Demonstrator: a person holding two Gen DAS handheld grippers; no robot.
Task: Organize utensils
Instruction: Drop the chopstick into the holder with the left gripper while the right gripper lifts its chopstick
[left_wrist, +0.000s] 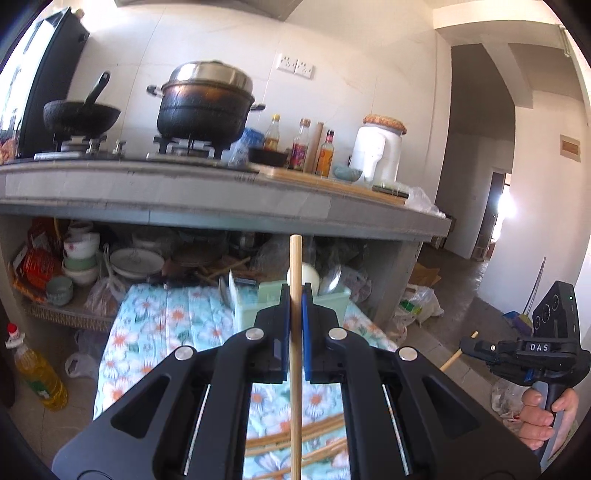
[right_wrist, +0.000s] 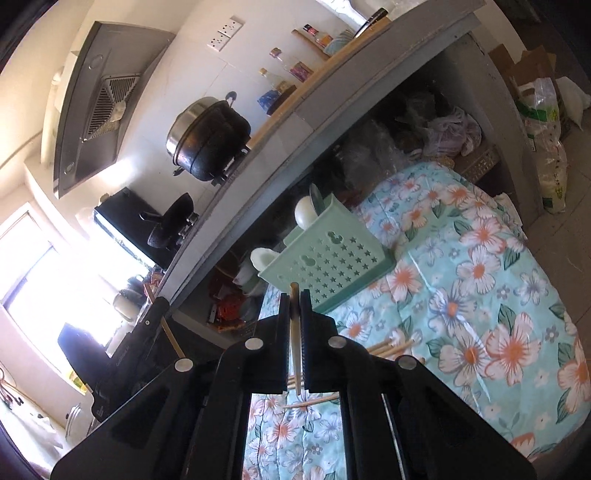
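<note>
My left gripper (left_wrist: 295, 295) is shut on a wooden chopstick (left_wrist: 295, 266) that stands upright between its blue pads. Behind it is a mint-green utensil holder (left_wrist: 334, 295) with spoons in it. At the right edge a hand holds my right gripper (left_wrist: 468, 344), which is shut on another chopstick (left_wrist: 455, 357). In the tilted right wrist view, the right gripper (right_wrist: 294, 295) pinches its chopstick (right_wrist: 295, 332) in front of the star-punched holder (right_wrist: 332, 258), which holds white and metal spoons (right_wrist: 306, 214). Loose chopsticks (right_wrist: 391, 347) lie on the floral cloth (right_wrist: 480, 295).
A concrete counter (left_wrist: 221, 199) carries a stove with a black pot (left_wrist: 205, 110), a wok (left_wrist: 81, 114) and bottles (left_wrist: 299, 144). Bowls and plates (left_wrist: 81, 258) crowd the shelf under it. An oil bottle (left_wrist: 37, 373) stands on the floor at the left, bags (left_wrist: 417, 306) at the right.
</note>
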